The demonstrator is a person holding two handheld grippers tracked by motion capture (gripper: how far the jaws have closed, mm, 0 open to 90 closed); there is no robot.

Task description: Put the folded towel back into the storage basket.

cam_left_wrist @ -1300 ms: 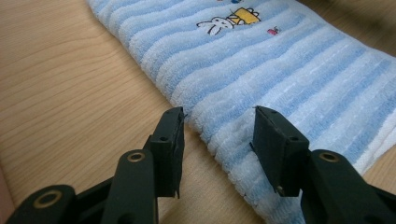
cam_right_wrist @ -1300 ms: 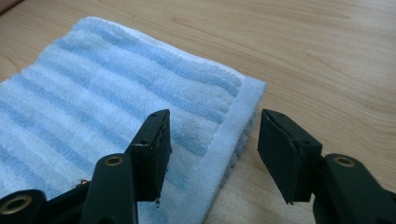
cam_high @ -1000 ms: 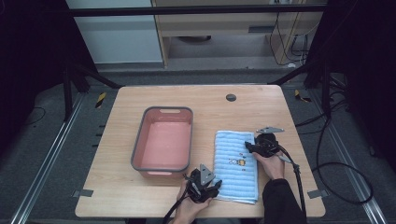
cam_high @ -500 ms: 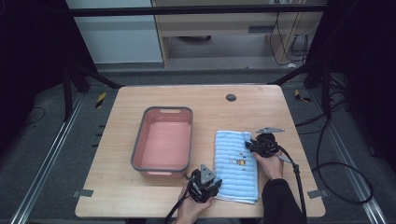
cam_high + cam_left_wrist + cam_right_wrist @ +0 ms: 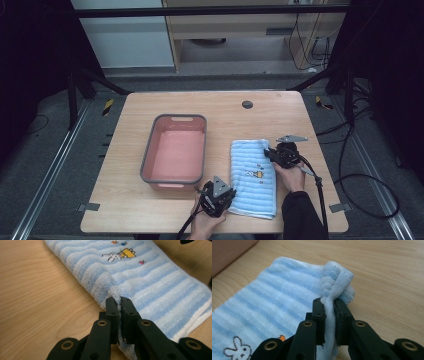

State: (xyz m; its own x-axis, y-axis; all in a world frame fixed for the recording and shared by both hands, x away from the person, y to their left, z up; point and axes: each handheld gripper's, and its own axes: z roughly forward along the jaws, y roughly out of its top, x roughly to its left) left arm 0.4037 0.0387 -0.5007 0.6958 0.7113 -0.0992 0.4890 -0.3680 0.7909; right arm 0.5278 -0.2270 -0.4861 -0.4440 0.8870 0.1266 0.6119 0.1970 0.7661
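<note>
Both grippers (image 5: 118, 301) (image 5: 329, 302) still clamp towel (image 5: 252, 175); seemingly unmoved.

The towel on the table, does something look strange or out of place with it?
Nothing is damaged or spilled. The towel lies folded beside the pink tub; its edges bunch only where the left gripper and right gripper pinch them.

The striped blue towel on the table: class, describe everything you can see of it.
The light-blue and white striped terry towel lies folded flat on the wooden table, right of the pink plastic tub. A small embroidered rabbit motif marks its middle. The left gripper pinches its near-left edge; the right gripper pinches its bunched far-right corner, jaws shut on cloth.
</note>
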